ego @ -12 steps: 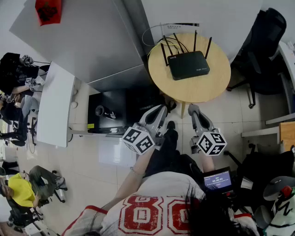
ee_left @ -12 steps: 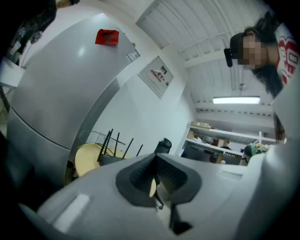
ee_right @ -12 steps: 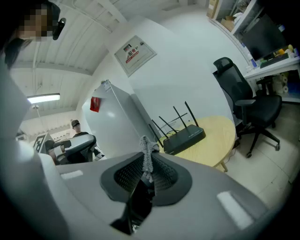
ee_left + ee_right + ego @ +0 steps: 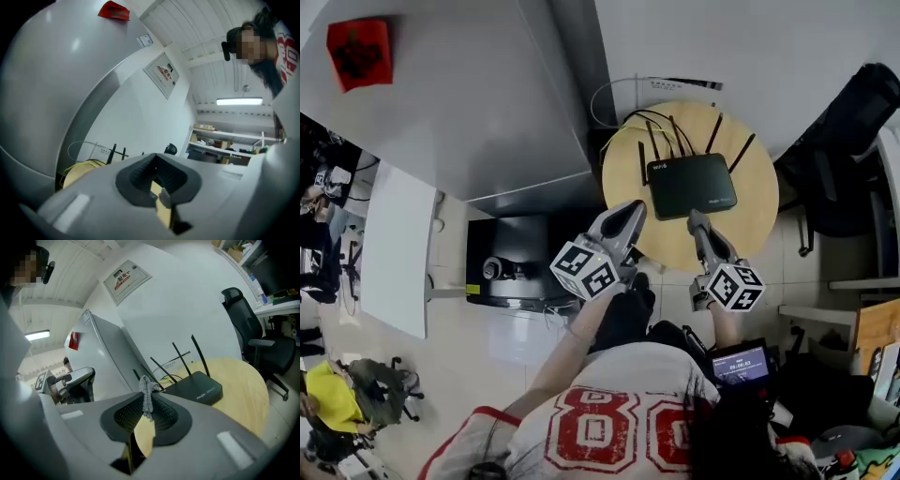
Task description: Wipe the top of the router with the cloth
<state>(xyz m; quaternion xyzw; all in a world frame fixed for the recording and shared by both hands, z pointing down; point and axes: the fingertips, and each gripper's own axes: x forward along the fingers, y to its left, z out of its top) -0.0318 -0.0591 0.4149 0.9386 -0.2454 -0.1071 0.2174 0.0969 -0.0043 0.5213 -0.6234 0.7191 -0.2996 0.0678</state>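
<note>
A black router (image 4: 691, 185) with several upright antennas lies on a round wooden table (image 4: 757, 225). In the right gripper view the router (image 4: 199, 387) is just ahead and to the right of my right gripper (image 4: 146, 392), which is shut on a thin grey cloth (image 4: 146, 399) that sticks up between the jaws. In the head view my right gripper (image 4: 697, 221) hovers over the table's near edge, just short of the router. My left gripper (image 4: 630, 214) is over the table's left near edge. In its own view the left gripper (image 4: 157, 164) is shut with nothing seen in it.
A large grey cabinet (image 4: 441, 112) stands left of the table. Cables (image 4: 623, 117) loop behind the router by the white wall. A black office chair (image 4: 839, 141) sits to the right. A black device (image 4: 502, 267) lies on the floor at the left.
Both grippers have moved forward to the table's near edge, closer to the router. The head view has shifted, so the table sits lower in it.
</note>
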